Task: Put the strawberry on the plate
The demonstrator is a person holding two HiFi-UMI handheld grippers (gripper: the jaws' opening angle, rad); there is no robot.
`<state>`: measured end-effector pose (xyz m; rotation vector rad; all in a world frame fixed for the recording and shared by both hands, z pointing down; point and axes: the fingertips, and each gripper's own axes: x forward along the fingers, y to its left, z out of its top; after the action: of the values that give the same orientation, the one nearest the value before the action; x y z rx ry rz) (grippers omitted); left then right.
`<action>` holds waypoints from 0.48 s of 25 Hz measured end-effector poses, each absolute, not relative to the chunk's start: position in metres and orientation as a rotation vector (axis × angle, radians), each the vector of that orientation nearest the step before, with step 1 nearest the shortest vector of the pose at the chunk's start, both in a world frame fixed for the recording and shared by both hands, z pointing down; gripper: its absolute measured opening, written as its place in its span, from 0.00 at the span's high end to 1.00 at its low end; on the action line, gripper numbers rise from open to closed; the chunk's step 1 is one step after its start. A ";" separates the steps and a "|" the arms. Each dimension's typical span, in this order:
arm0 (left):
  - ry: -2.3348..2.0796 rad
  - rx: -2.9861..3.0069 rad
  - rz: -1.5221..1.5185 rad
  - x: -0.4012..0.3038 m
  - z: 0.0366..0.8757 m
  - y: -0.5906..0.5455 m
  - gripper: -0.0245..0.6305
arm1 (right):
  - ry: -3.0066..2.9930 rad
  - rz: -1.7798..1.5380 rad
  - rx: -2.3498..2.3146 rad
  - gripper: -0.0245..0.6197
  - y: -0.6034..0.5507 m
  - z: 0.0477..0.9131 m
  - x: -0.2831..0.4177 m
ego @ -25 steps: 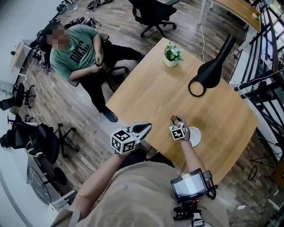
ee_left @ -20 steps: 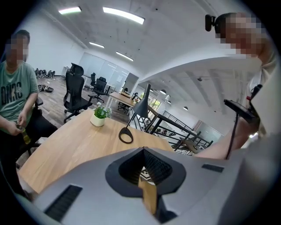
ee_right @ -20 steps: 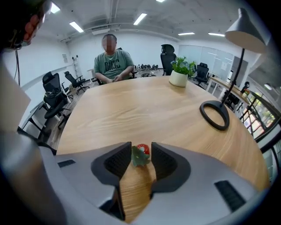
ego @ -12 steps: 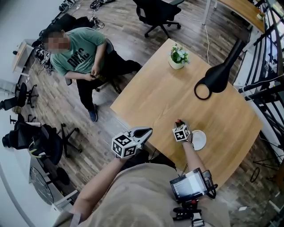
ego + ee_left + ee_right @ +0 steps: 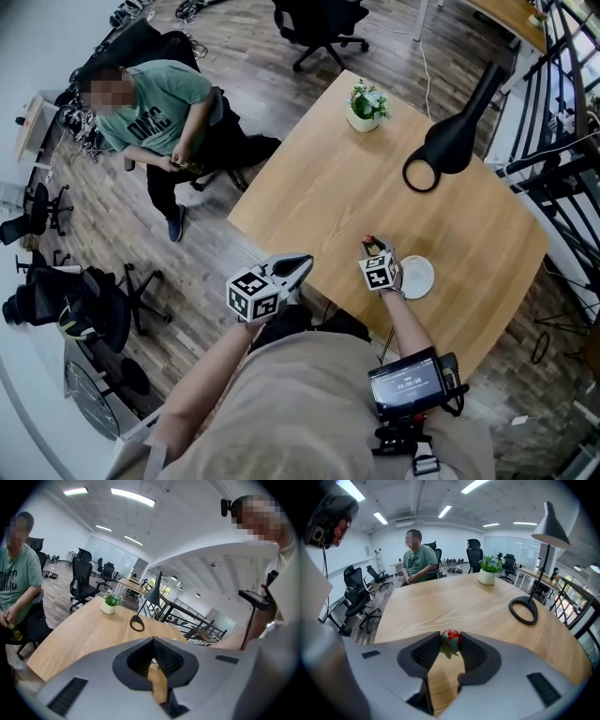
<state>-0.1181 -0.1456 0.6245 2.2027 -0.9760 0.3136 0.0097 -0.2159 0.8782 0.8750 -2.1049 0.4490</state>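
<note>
A red strawberry (image 5: 450,638) with green leaves is pinched between the pads of my right gripper (image 5: 450,642), held just above the wooden table (image 5: 454,604). In the head view the right gripper (image 5: 372,247) holds the strawberry (image 5: 369,241) just left of the small white plate (image 5: 418,277), which lies near the table's near edge with nothing on it. My left gripper (image 5: 298,265) hovers at the table's near-left edge with its jaws together and nothing in them. In the left gripper view its tips (image 5: 152,641) meet over the table (image 5: 84,632).
A black desk lamp (image 5: 448,142) stands on the far right of the table and a potted plant (image 5: 364,105) at its far corner. A person in a green shirt (image 5: 150,112) sits beyond the left edge. Office chairs (image 5: 66,300) stand on the floor at left, and a railing (image 5: 562,141) runs along the right.
The head view has swung a little. My right gripper has shifted slightly beside the plate, still holding the strawberry. My left gripper has drifted a little along the table's edge.
</note>
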 end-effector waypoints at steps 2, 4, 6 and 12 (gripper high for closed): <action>-0.973 2.215 0.309 -0.119 0.622 -0.146 0.96 | -2.144 0.464 0.890 0.77 -0.217 0.858 0.002; -0.975 2.223 0.315 -0.119 0.621 -0.146 0.96 | -2.199 0.492 0.904 0.77 -0.218 0.837 -0.006; -0.963 2.232 0.317 -0.113 0.621 -0.146 0.96 | -2.250 0.506 0.935 0.77 -0.219 0.816 -0.006; -0.928 2.248 0.305 -0.096 0.621 -0.139 0.96 | -2.357 0.525 1.010 0.77 -0.211 0.760 0.006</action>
<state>-0.0963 -0.1391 0.6214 2.2477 -0.9275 0.3046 0.0062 -0.2114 0.7604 1.0099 -2.3565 0.5249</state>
